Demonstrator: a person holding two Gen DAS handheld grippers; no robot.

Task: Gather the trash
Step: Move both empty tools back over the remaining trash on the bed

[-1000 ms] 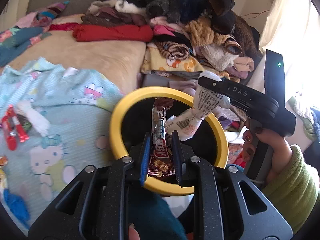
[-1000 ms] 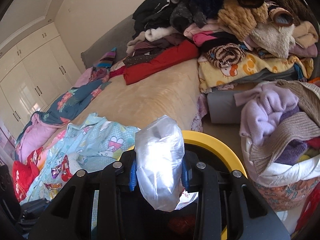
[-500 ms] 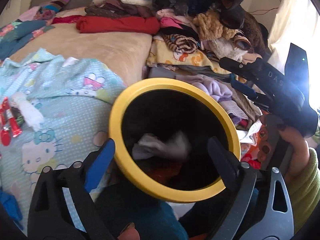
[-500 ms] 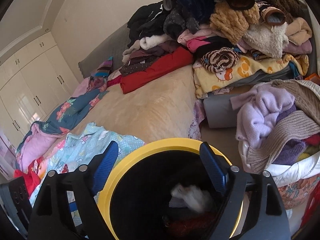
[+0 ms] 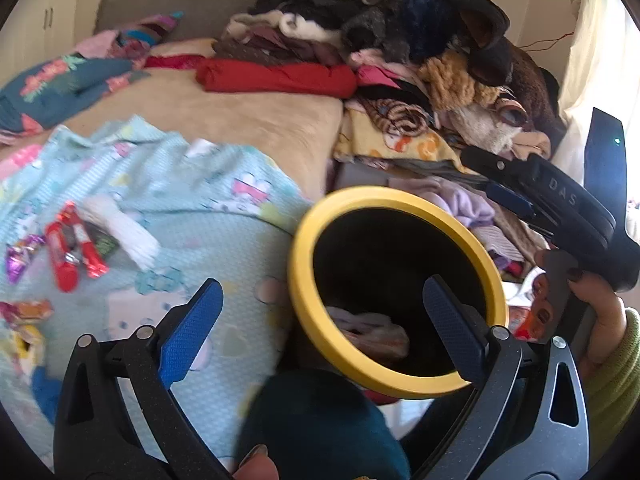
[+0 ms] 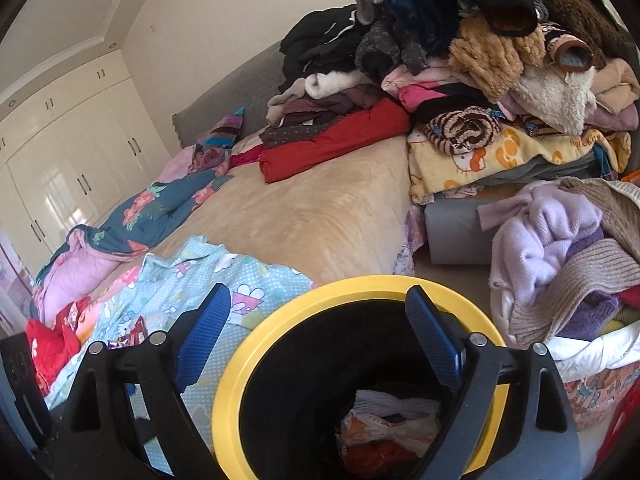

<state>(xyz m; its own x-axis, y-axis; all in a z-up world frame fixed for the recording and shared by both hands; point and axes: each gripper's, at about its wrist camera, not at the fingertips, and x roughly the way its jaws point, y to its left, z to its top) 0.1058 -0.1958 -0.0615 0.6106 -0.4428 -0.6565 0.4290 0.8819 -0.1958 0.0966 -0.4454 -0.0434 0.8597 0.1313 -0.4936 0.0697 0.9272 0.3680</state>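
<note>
A pale blue cartoon-print blanket (image 5: 168, 208) lay ahead-left of the left tongs (image 5: 320, 320). The black, yellow-rimmed round bin (image 6: 236, 376), holding crumpled wrappers (image 6: 392, 420), sat below the right tongs (image 6: 320, 328). Both tongs gaped empty. Red snack wrappers (image 5: 74, 250) rested far left.

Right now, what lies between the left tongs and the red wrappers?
Only bare blue blanket separates the open left tongs from the red wrappers, seen in the left wrist view.
</note>
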